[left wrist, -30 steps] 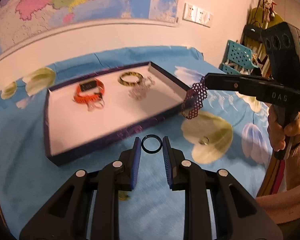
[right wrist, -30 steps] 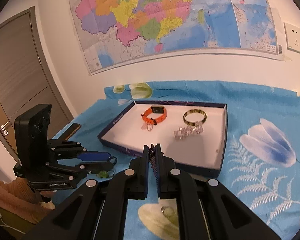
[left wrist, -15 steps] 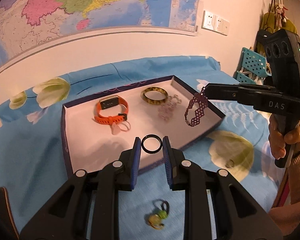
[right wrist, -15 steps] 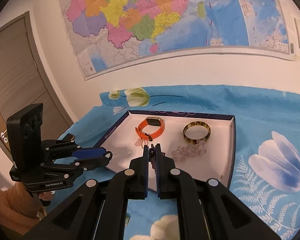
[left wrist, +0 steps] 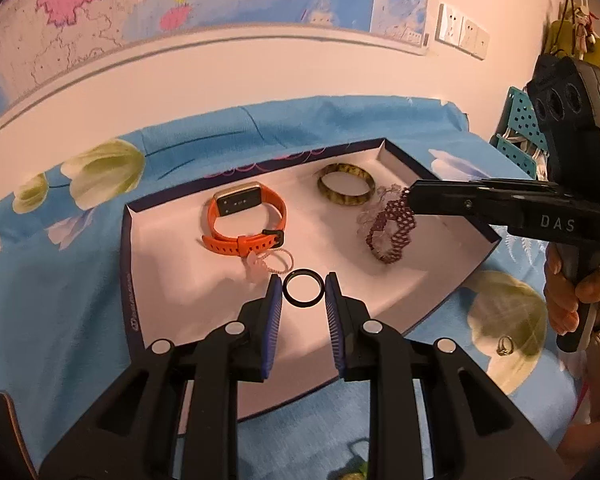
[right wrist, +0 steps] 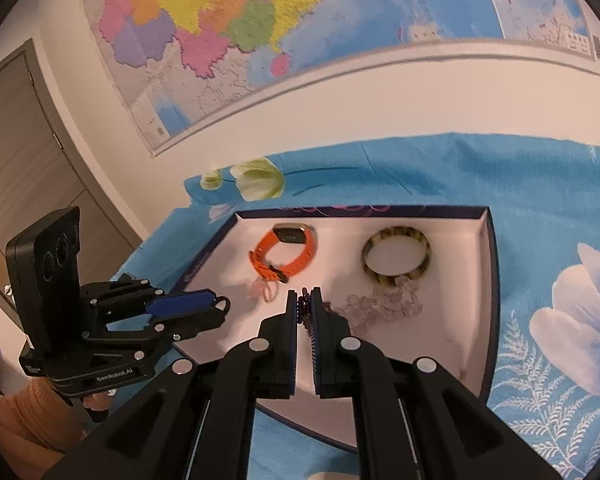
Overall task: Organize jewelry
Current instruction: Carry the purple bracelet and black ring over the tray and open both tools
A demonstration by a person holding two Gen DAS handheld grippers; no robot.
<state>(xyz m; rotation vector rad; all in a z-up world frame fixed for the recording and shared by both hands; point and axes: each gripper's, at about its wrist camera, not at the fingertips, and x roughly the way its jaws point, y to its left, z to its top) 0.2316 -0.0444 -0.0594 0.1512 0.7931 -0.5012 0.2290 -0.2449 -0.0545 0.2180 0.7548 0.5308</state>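
Two grippers: each carries one piece over the tray point(left wrist: 129, 300), a shallow white-floored box on the blue cloth point(left wrist: 40, 300).
Left gripper point(left wrist: 303, 294): jaws set narrow, pinching the black ring point(left wrist: 303, 289) by its outer edge on both sides; it hangs above the tray's near part, just this side of the pink ring point(left wrist: 274, 262).
Black ring, handling: looks light, stiff and smooth, so likely slippery; held only at two thin points of the rim, it could twist or pop out. A flat, low release seems wise.
Watch point(left wrist: 244, 220): orange strap, lying in the tray's left half, strap looped; soft band, rigid face.
Bangle point(left wrist: 346, 189): mottled yellow-brown, flat on the far right of the tray; stiff, possibly brittle.
Clear beads point(right wrist: 384, 304): a loose heap just in front of the bangle; partly hidden in the left view by the bracelet.
Right gripper point(right wrist: 304, 306): jaws nearly together, gripping the dark red bracelet point(left wrist: 392, 232) at its top edge.
Bracelet, handling: woven beadwork, limp and light; it droops from the tips over the tray's right half, its low end close to the floor. Contact cannot be told. It will collapse where dropped and may snag the clear beads.
Hidden: in the right view the bracelet is almost wholly behind the fingers.
Off-tray: a small ring point(left wrist: 503, 346) lies on the cloth to the right; a greenish item at the bottom edge is cut off and unclear.
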